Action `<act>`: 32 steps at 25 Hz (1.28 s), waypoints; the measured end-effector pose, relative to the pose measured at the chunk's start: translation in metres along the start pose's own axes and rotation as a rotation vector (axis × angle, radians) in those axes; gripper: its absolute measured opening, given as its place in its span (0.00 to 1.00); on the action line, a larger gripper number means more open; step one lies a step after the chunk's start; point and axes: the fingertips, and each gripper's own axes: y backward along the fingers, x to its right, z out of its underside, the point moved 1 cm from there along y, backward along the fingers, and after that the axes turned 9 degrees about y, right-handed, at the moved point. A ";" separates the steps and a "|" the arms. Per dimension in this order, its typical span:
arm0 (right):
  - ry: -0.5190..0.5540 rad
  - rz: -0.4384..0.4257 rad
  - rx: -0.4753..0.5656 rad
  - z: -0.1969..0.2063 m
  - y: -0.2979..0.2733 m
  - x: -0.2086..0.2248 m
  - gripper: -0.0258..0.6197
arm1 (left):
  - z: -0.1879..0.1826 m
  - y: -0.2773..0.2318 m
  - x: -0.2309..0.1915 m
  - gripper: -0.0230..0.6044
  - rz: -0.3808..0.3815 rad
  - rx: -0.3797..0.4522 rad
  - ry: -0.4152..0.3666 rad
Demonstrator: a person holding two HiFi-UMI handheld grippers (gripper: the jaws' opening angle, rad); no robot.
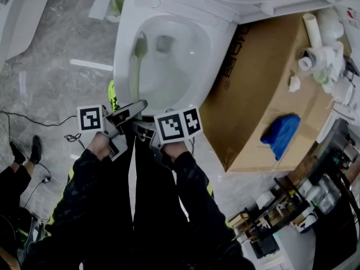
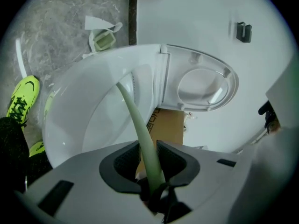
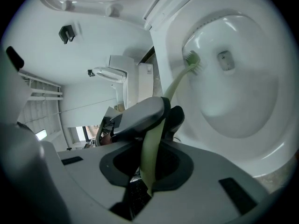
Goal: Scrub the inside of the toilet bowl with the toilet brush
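The left gripper [image 2: 148, 161] has its jaws closed on the handle [image 2: 140, 129] of the brush [image 3: 180, 80], the pale green shaft pinched between both pads and running up and away towards the bowl [image 2: 84, 111]. The right gripper [image 3: 152, 164] is also clamped on that handle, nearer its end; in its own view the strip of green passes between the jaws and on under the left gripper, which sits just ahead of it. In the head view the two grippers are side by side, nearly touching, at the near rim of the bowl.

From there the handle curves down into the bowl. The head [image 3: 192, 59] lies against the inner wall high up, close under the rim, just beside the dark outlet [image 3: 225, 59]. The bowl's inside is white and glossy.

The lid [image 2: 202, 84] stands raised behind the bowl. A brown box [image 1: 264, 83] sits just beside the bowl on the person's right, with a blue cloth [image 1: 281, 133] on it. A yellow-green shoe [image 2: 21, 97] rests on the grey floor [image 2: 56, 41] at the bowl's left
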 end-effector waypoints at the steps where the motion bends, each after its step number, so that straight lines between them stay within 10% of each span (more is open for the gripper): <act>1: 0.006 0.002 0.005 -0.004 0.001 0.001 0.13 | -0.003 -0.003 0.002 0.21 0.004 0.000 -0.008; 32: 0.015 0.210 0.268 -0.042 0.074 0.070 0.13 | -0.006 -0.111 0.000 0.20 0.049 -0.155 -0.124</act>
